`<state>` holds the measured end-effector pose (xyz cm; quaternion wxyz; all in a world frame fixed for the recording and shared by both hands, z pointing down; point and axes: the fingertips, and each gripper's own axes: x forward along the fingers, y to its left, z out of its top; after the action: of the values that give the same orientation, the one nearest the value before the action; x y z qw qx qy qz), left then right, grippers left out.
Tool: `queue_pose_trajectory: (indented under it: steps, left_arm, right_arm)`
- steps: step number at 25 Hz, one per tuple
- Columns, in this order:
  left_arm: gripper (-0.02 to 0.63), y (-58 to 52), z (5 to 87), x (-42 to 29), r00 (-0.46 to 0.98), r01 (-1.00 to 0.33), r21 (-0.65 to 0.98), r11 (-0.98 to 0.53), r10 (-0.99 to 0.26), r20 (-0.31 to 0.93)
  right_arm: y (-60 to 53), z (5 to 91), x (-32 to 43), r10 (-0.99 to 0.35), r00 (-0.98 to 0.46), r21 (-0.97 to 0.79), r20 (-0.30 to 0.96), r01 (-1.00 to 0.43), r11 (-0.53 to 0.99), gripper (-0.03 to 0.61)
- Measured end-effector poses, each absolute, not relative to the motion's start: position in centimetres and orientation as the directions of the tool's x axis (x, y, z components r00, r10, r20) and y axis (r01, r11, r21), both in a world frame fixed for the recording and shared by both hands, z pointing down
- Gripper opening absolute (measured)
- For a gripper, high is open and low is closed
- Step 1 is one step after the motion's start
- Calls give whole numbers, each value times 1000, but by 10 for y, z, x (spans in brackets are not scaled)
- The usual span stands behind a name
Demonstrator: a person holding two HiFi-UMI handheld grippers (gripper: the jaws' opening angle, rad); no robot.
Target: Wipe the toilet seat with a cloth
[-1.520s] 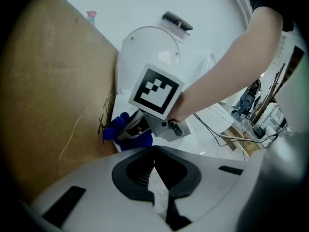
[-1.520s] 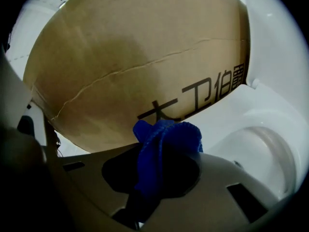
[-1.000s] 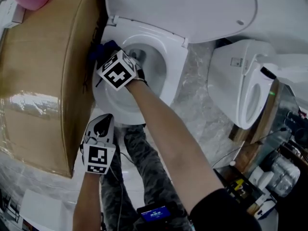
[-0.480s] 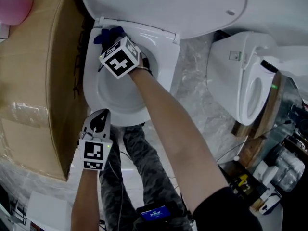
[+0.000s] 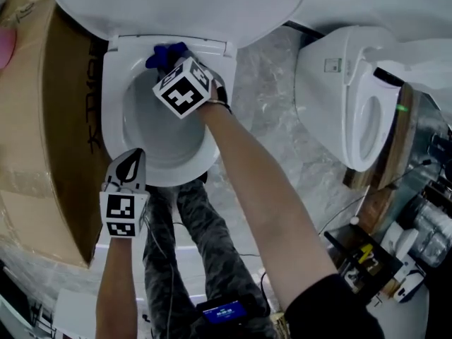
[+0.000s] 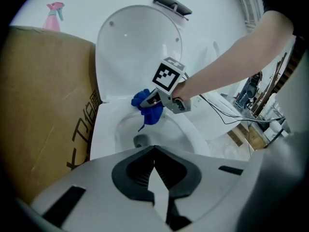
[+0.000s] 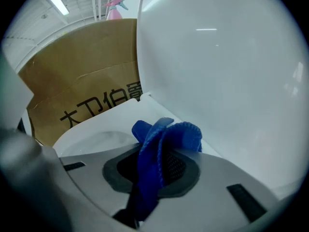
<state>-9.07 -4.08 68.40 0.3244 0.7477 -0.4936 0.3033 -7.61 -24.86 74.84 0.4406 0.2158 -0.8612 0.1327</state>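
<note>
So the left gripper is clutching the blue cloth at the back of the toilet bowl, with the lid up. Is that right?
Not quite: it is the right gripper that is clutching the blue cloth, as the right gripper view shows. It is at the back of the toilet bowl, with the lid up.

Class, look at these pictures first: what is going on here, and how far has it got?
A person holds a gripper in each hand over an open toilet with its lid raised. The right gripper is shut on a blue cloth and has it at the back of the toilet seat, just below the lid's hinge. The left gripper is shut and empty, near the seat's front edge. A cardboard box stands beside the toilet.
</note>
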Motion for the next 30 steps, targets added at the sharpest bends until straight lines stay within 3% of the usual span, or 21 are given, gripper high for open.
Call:
queue_pose_trajectory:
  steps: [19,30]
  left_arm:
    - [11,-67,686,-31,376,-891,167,-422,-479,793]
    - [11,-39,681,-9,425,-861,198,-468,-449,786]
  right_arm:
    - [-215,750,71,-286,-503,-210,815,-717,665,71]
    - [-125,756,93,-256,-490,-261,833,-756,600,71]
